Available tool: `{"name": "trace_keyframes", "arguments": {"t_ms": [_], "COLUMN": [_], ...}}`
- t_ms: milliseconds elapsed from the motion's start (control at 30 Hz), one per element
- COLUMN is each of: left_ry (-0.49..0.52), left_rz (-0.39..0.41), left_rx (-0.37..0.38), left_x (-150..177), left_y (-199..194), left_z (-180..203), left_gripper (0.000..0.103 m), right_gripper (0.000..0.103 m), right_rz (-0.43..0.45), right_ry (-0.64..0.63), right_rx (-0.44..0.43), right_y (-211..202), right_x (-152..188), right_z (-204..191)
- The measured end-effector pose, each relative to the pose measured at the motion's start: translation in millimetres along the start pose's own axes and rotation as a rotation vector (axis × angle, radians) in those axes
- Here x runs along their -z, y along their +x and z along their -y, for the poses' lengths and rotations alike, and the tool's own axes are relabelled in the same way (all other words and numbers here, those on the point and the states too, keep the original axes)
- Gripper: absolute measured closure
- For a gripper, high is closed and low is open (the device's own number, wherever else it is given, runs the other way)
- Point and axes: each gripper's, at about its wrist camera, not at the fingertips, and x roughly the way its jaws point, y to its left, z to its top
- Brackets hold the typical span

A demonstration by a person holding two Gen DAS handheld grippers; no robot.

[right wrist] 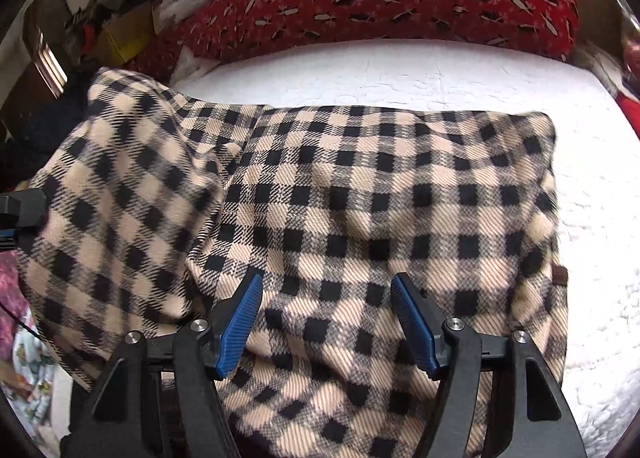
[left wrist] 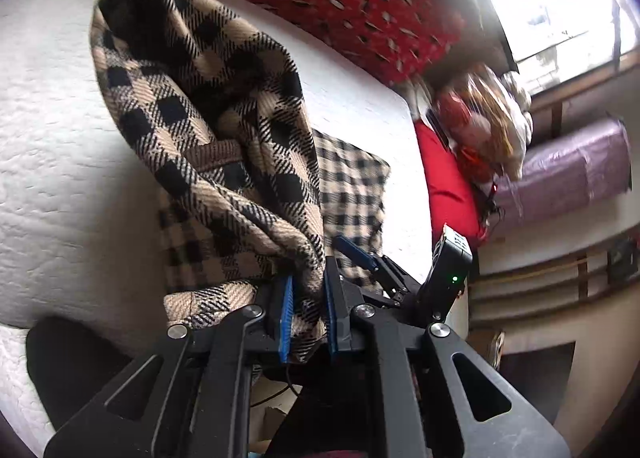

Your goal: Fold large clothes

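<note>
Left gripper [left wrist: 308, 310] pinching a raised fold of the tan-and-black checked garment [right wrist: 360, 210]; right gripper [right wrist: 326, 322] spread above the rest, lying flat on the white quilted bed [right wrist: 592, 194].

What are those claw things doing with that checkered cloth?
A person is folding a checkered cloth on a white bed, holding a gripper in each hand. The left gripper is pinched shut on a bunched part of the cloth and holds it up off the bed. The right gripper is open over the flat part and grips nothing yet.
</note>
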Motion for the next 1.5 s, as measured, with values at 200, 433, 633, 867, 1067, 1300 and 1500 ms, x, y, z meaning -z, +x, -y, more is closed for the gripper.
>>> {"name": "trace_keyframes", "arguments": {"t_ms": [200,433,633,867,1067,1300,1500], "left_ry": [0.079,0.131,0.018,0.052,-0.072,-0.165,-0.148], "left_rz": [-0.072,-0.188,-0.251,-0.087,0.049,-0.043,-0.016], "left_rx": [0.001,0.015,0.038,0.15,-0.078,-0.035,0.019], "left_x": [-1,-1,-1,-8,-18,-2,0], "left_y": [35,103,127,41,25,60,32], "left_z": [41,70,48,33,-41,-78,-75], "left_gripper": [0.092,0.092,0.092,0.074,0.054,0.054,0.054], "right_gripper": [0.035,0.038,0.037,0.037,0.033,0.023,0.096], "right_rz": [0.016,0.03,0.056,0.057,0.213,0.04,0.048], "right_ry": [0.113,0.23,0.224,0.272,0.402,0.245,0.175], "right_rx": [-0.069,-0.122,-0.14,-0.183,-0.241,-0.269,-0.401], "right_y": [-24,-42,-45,-56,-101,-42,-44], "right_x": [21,53,65,64,43,-9,-14], "right_z": [36,79,82,96,125,75,56]}}
